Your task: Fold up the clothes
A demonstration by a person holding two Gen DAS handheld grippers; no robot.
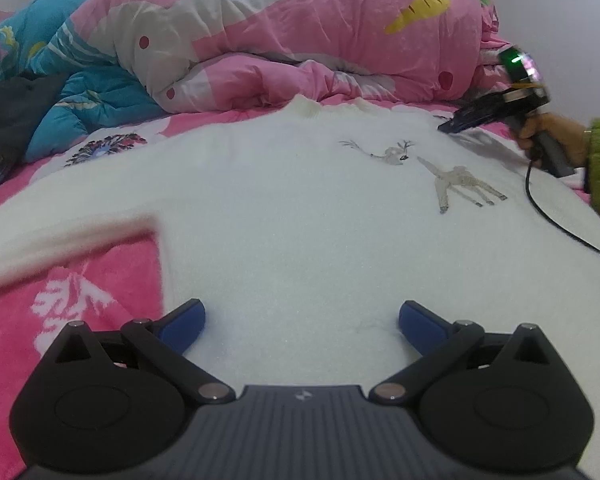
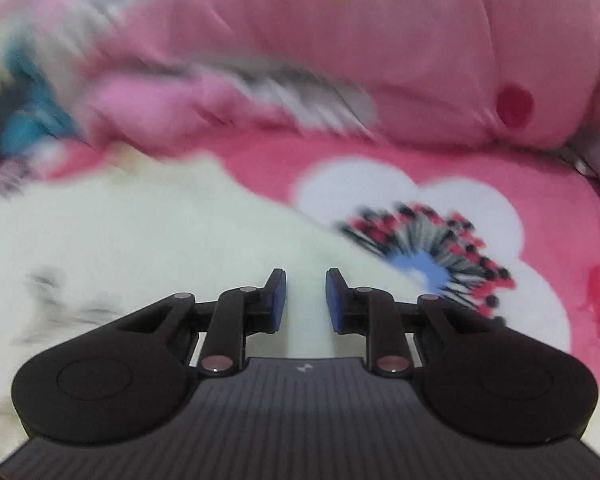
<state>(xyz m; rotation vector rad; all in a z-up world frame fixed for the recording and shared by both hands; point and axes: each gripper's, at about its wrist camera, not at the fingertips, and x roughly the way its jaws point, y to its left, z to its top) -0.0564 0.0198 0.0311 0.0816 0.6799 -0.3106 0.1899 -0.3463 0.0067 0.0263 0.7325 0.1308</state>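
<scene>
The left gripper (image 1: 302, 320) hovers low over the near hem of the sweater (image 1: 300, 208), its fingers (image 1: 188, 322) spread wide with only white knit between them and nothing pinched. The right gripper (image 2: 306, 298) sits at the far shoulder of the sweater (image 2: 140, 248), its blue pads (image 2: 280, 300) drawn close but with a clear gap, white knit showing in that gap; whether the pads press any cloth I cannot tell.

The sweater lies flat and front-up on the sheet (image 1: 80, 292), so the step in hand looks like taking first holds for the opening fold. Next, each gripper likely needs to close on an edge and carry it across the body.

Left of the left fingers, the sleeve (image 1: 68, 244) runs out over the sheet, blurred, its cuff out of view. Ahead of them the deer (image 1: 460, 184) motif marks the chest, and beyond it the collar (image 1: 306, 106). Right of the right pads the sweater's edge slants across the bare sheet (image 2: 440, 200), open room for a lift. Farthest off, the quilt (image 1: 300, 40) banks up just behind the collar, limiting travel that way.
</scene>
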